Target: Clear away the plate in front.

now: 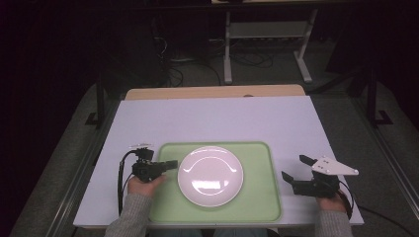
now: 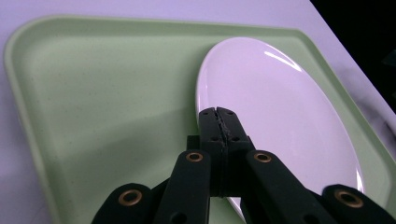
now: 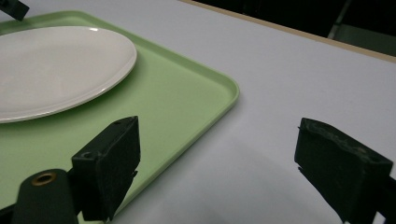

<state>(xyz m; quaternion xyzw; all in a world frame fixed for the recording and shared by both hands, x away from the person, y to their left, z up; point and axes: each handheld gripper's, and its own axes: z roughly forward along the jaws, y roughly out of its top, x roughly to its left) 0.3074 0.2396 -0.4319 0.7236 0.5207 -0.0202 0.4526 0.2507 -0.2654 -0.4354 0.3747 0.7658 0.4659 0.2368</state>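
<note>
A white plate (image 1: 210, 175) lies in the middle of a light green tray (image 1: 262, 197) at the near side of the table. My left gripper (image 1: 171, 163) lies level just left of the plate, its tips pointing at the rim. In the left gripper view its jaws (image 2: 217, 114) are pressed together in front of the plate (image 2: 280, 116), over the tray (image 2: 93, 93), with nothing seen between them. My right gripper (image 1: 293, 166) rests to the right of the tray, jaws wide apart. Between them (image 3: 219, 154) I see only bare table, with the tray (image 3: 187, 93) corner and plate (image 3: 51, 65) off to the left.
The tray sits on a white tabletop (image 1: 212, 118) with a wooden strip (image 1: 212, 92) along its far edge. Beyond it are a dark floor, cables and a metal stand (image 1: 267, 44). A person's grey sleeves (image 1: 131, 217) come in at the near edge.
</note>
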